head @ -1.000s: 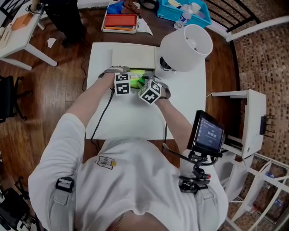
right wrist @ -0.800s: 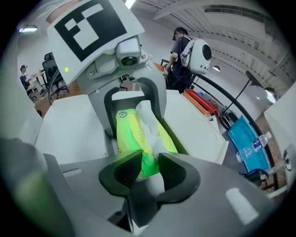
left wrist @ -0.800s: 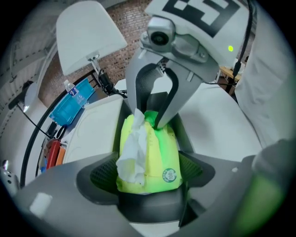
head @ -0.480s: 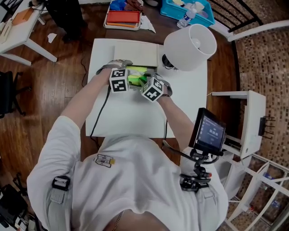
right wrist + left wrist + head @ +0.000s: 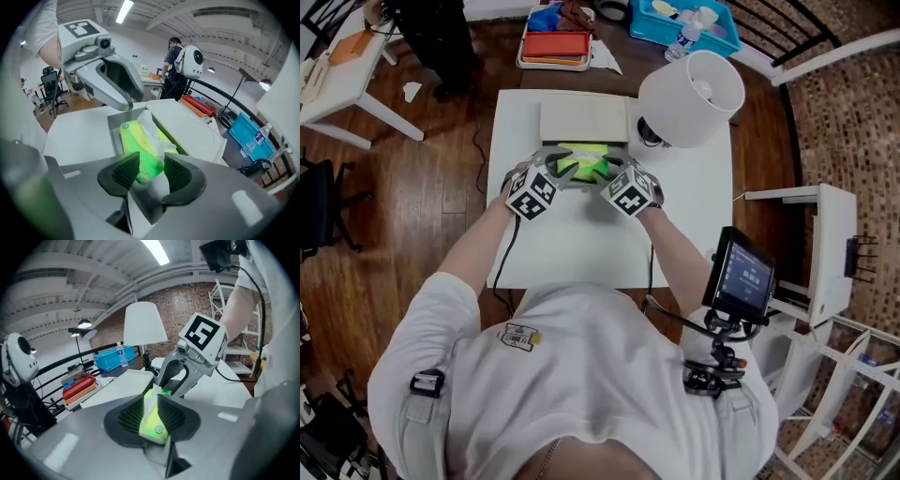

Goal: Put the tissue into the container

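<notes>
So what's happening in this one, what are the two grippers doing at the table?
A person works a gripper in each hand over a white table, settling a green tissue pack into an open grey container. The pack already lies inside it, one tissue sticking up. The left gripper is closing on one end of the pack, its pads pinching it. The right gripper is opening, with the other end between its jaws but not gripped.

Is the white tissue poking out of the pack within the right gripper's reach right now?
Probably yes. The tissue stands just past the right gripper, whose opening jaws straddle the pack at its near end; nothing lies between. The left gripper, closing on the far end, is clear.
</notes>
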The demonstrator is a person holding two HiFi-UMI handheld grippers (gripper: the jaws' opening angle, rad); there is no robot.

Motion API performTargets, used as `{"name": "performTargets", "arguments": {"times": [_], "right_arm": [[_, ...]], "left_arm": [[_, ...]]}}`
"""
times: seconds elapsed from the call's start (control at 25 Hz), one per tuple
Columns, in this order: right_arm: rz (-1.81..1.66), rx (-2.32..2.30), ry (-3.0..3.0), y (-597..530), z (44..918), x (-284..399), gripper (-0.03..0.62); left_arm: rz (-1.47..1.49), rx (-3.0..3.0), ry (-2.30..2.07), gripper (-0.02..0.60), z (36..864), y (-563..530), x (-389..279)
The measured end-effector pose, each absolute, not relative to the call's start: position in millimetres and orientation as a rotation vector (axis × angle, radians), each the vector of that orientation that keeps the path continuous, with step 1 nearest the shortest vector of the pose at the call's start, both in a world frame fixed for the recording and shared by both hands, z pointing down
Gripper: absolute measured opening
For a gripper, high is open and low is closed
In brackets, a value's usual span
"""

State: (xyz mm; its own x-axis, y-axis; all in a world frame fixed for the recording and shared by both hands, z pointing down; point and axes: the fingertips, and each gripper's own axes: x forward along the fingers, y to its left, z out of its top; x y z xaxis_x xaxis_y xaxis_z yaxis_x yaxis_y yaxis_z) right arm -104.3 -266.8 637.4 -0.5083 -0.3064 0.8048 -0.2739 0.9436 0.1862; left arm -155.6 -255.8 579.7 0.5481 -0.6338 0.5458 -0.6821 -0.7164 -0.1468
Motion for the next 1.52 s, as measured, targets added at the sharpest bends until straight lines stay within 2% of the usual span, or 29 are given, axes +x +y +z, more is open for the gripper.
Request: {"name": "performTargets", "arguments": {"times": [0.08, 0.12, 0.8, 1.24, 1.52], "right_arm": [[-0.046, 0.436, -2.156, -260, 630, -102, 0.158], [-0.055, 0.446, -2.163, -257, 626, -100, 0.158], [-0.041, 0.442, -2.263, -134, 607, -41, 0.144], [0.119, 0.375, -2.268, -44, 644, 18, 0.120], [0.159, 0.395, -2.256, -35, 661, 31, 0.103]], "left_arm": [[0.858, 2.686, -1.218, 0.007, 579, -248, -157], [0.850, 2.684, -1.233, 0.000, 580, -244, -157], [0.865, 2.591, -1.147, 0.000, 603, -116, -108], [0.887, 2.466, -1.008, 0.000, 646, -9, -53], [0.922, 2.434, -1.000, 0.000, 663, 8, -45]]}}
